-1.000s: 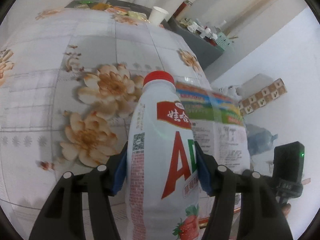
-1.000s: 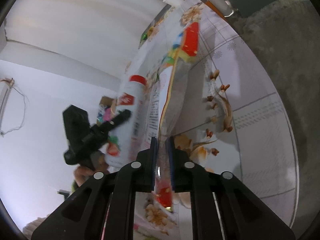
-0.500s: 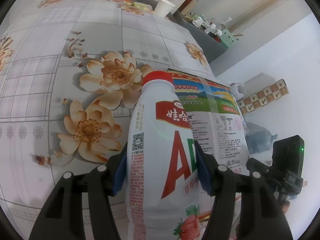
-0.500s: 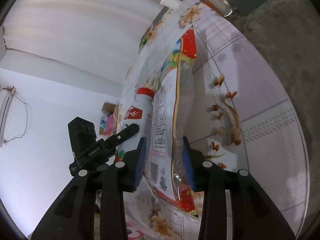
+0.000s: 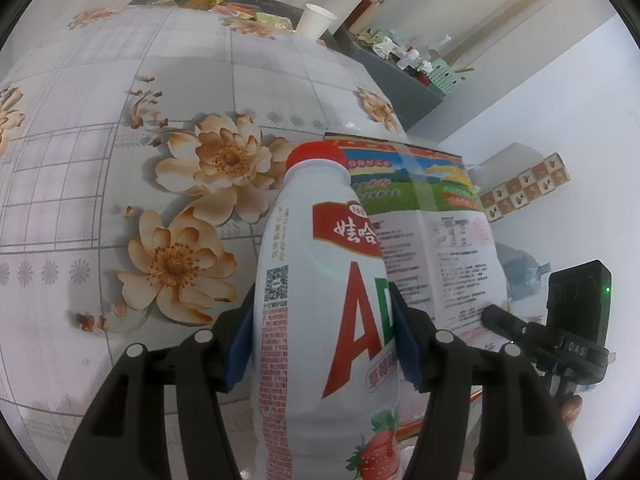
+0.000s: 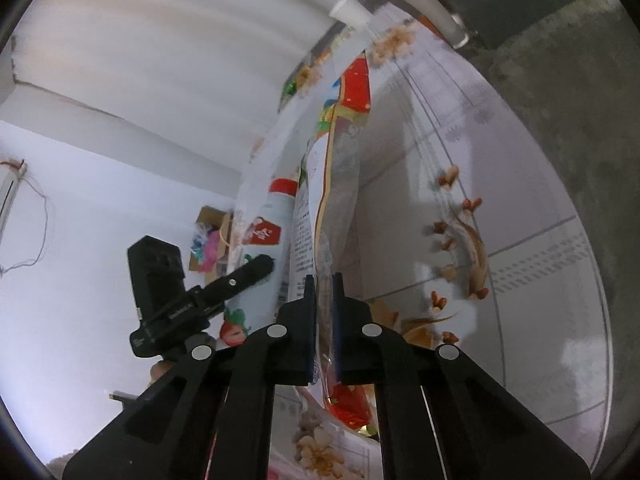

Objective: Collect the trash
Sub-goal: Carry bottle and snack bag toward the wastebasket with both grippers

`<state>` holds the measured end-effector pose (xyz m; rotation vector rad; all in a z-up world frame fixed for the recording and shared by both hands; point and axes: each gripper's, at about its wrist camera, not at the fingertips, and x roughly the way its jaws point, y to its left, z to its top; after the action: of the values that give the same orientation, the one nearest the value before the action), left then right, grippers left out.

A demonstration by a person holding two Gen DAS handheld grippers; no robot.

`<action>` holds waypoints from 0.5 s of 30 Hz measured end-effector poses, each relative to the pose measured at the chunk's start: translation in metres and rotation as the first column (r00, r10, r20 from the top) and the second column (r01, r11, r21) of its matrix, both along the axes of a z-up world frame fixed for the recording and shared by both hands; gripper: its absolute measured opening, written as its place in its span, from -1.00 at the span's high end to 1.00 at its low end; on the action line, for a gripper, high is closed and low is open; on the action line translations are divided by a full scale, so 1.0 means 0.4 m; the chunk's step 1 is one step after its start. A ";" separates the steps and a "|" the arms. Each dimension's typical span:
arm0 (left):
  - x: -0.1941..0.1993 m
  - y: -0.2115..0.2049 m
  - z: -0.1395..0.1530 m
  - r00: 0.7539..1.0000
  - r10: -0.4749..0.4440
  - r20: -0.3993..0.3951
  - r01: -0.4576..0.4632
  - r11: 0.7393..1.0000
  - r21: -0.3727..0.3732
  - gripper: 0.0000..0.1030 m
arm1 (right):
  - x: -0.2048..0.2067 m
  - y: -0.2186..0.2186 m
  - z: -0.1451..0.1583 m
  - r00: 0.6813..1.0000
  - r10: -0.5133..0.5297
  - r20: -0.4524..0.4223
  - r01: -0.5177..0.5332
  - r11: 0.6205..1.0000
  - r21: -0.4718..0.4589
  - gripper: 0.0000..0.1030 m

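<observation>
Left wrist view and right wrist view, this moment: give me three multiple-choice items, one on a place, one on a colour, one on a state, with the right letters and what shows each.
1. Where does the white paper cup stand?
A. at the far edge of the flowered table
B. between the left claw's pads
C. on top of the printed bag

2. What colour is the cap of the white drink bottle?
A. blue
B. red
C. green

3. What is the right claw doing?
A. standing wide open over bare table
B. gripping the bottle's cap
C. pinching the printed bag's edge

Answers:
1 A: the paper cup stands at the table's far end.
2 B: the drink bottle, clamped in the left claw, has a red cap.
3 C: the right claw has its pads shut on the printed bag.
</observation>
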<state>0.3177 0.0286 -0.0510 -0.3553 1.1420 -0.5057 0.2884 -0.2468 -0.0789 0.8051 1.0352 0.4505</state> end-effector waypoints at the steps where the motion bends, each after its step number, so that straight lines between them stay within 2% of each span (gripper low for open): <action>1: -0.002 0.002 0.005 1.000 -0.001 0.006 0.001 1.000 -0.005 -0.13 | -0.001 -0.004 0.005 1.000 -0.003 0.010 0.003 1.000 0.000 0.89; 9: -0.019 0.008 0.069 0.998 -0.008 0.059 0.012 0.998 -0.068 -0.13 | -0.041 -0.064 0.080 0.994 -0.055 0.099 0.056 0.998 -0.009 0.90; 15: -0.029 -0.061 0.131 0.992 -0.058 0.111 0.071 0.990 -0.121 -0.13 | -0.109 -0.140 0.096 0.978 -0.164 0.126 0.156 0.985 0.067 0.90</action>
<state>0.3062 0.0041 0.0012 -0.3951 1.0228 -0.6476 0.2449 -0.3029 -0.0406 0.8906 0.8318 0.3908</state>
